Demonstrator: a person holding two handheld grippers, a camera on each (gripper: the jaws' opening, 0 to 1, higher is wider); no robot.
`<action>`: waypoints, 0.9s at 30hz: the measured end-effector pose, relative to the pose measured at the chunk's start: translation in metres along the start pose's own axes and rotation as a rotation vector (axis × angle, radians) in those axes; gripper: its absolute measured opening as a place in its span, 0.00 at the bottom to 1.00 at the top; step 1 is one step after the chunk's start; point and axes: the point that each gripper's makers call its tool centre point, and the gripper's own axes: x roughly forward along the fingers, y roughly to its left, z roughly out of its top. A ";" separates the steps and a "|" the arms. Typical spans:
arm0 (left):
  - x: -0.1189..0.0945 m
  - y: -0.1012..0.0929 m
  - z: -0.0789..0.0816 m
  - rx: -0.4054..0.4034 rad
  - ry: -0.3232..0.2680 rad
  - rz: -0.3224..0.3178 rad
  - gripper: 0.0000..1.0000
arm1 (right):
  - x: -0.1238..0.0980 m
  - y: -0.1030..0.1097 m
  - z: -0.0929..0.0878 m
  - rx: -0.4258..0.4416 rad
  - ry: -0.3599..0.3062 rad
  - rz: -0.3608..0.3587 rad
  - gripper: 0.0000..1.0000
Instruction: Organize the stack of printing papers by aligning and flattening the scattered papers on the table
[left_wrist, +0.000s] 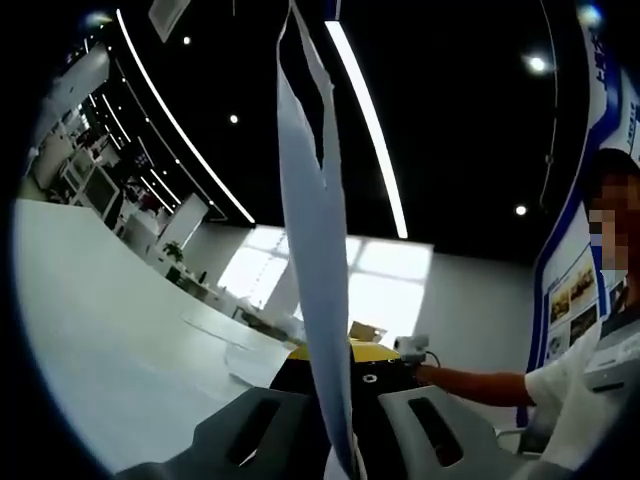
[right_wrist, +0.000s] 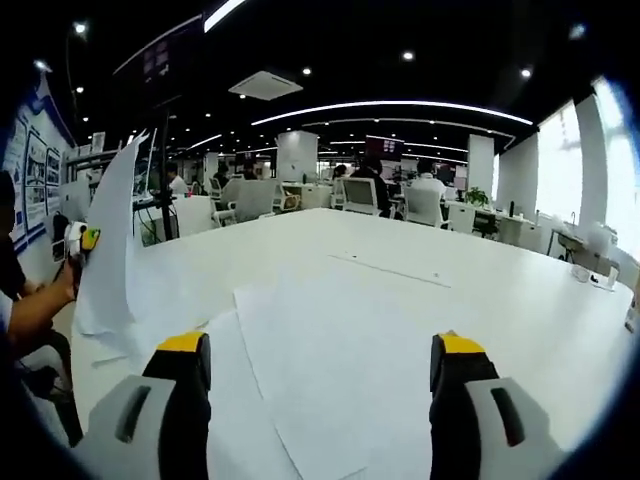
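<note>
**Desk:** What have your tongs got, and where are the papers?

**Me:** My left tongs (left_wrist: 340, 420) are clamped on a lifted sheet (left_wrist: 315, 250), held edge-on and rising between the jaws toward the ceiling. In the right gripper view the same sheet (right_wrist: 108, 240) stands upright at the far left of the white worktop (right_wrist: 480, 270). My right tongs (right_wrist: 320, 385) hang open and empty above the loose papers (right_wrist: 330, 380), which lie overlapping and skewed on the near part of the worktop.

**Desk:** And the risk from here?

**Me:** I judge it's the lifted sheet. It is thin, gripped at one edge, and its top already curls. Set down fast, it could fold or crease instead of lying flat. A slack grip could let it slide out and drift off the pile. The lower papers look slick against the worktop, so a push from my right tongs to square them might fan them wider or nudge one over the near edge.
</note>
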 end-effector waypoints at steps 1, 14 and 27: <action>0.000 0.000 0.000 -0.001 -0.001 -0.001 0.06 | 0.001 0.000 -0.001 0.002 0.006 0.001 0.86; -0.001 0.004 0.004 -0.006 -0.011 0.000 0.06 | 0.007 -0.003 -0.007 0.019 0.041 -0.010 0.84; -0.002 0.007 0.006 -0.019 -0.021 -0.001 0.06 | 0.013 -0.005 -0.013 0.038 0.074 -0.008 0.82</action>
